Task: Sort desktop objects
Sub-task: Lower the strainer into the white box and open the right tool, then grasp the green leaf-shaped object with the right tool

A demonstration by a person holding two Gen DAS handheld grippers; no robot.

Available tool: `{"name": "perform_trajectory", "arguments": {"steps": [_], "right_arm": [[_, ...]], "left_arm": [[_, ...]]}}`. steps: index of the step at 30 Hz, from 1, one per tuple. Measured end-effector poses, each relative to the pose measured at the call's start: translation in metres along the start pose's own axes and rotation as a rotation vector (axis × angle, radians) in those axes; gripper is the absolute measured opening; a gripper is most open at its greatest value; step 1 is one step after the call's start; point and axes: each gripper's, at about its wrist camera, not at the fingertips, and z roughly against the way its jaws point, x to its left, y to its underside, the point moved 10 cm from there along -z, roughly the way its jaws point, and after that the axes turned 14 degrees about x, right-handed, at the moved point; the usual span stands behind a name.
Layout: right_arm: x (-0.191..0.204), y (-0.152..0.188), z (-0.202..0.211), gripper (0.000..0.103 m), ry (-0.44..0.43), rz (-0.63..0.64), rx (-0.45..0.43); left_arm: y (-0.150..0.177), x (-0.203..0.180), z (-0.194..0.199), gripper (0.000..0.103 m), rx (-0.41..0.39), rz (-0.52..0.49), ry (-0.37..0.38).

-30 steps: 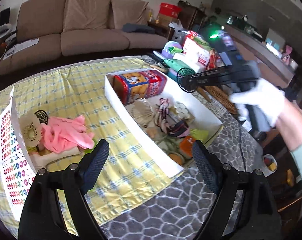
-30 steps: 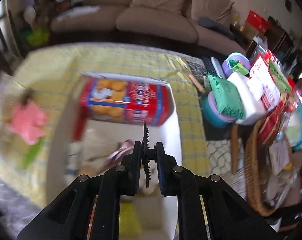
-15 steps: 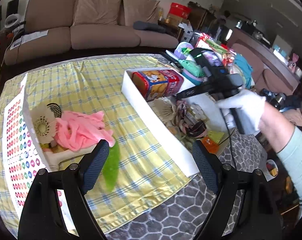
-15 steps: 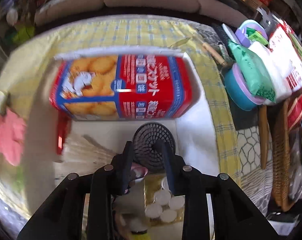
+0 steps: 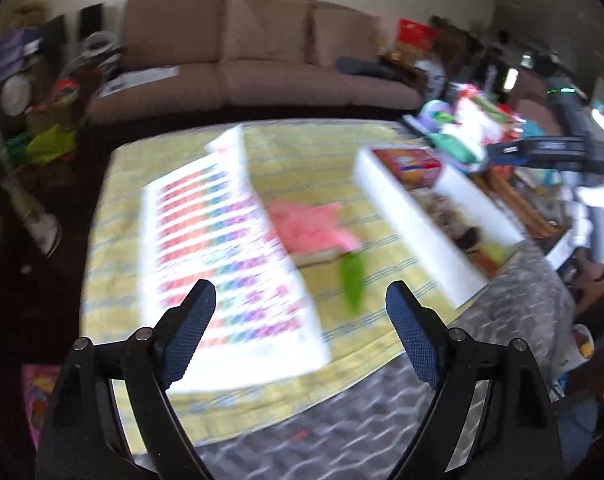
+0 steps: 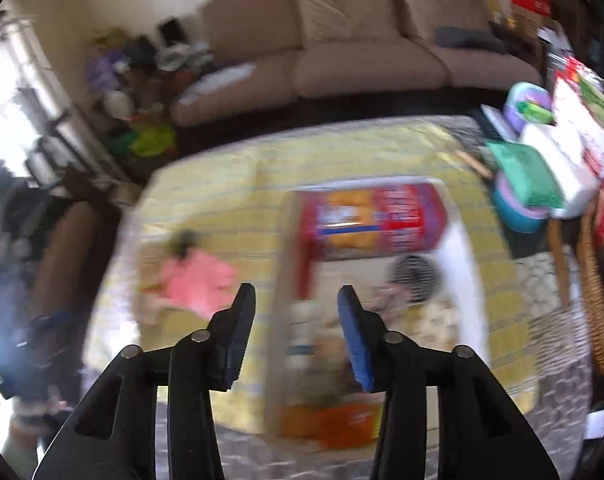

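In the blurred left wrist view the left gripper [image 5: 300, 304] has its fingers spread wide and empty over the sticker-printed box [image 5: 226, 256] at centre, while in the right wrist view the right gripper [image 6: 298, 312] is parted, empty, below the black mesh disc [image 6: 414, 277] lying in the white tray [image 6: 463, 264] at centre right.

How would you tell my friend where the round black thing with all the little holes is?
Look at the long white box lying on the yellow checked tablecloth. At its far end lies a red biscuit box; the round black thing sits just in front of that, inside the white box. It is the only dark, flat, slotted disc there.
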Motion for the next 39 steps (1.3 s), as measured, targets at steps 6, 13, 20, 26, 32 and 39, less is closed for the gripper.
{"name": "perform_trajectory", "arguments": {"steps": [6,13,20,26,32,39], "right_arm": [[0.095,0.022,-0.029,0.048,-0.145,0.065,0.018],[0.16,0.037,-0.097,0.048,-0.235,0.069,0.092],[0.196,0.038,-0.163,0.048,-0.313,0.019,0.126],[0.204,0.043,-0.193,0.027,-0.365,-0.029,0.159],[0.224,0.06,-0.188,0.008,-0.508,-0.004,0.169],[0.234,0.116,-0.152,0.007,-0.619,0.057,0.261]], "left_arm": [[0.03,0.057,-0.01,0.086,0.018,0.125,-0.035],[0.043,0.091,-0.028,0.086,0.022,0.221,0.046],[0.042,0.099,-0.042,0.086,0.046,0.272,0.152],[0.043,0.096,-0.05,0.086,0.072,0.299,0.19],[0.039,0.109,-0.034,0.086,0.027,0.331,0.203],[0.04,0.137,-0.019,0.087,-0.012,0.394,0.206]]}}
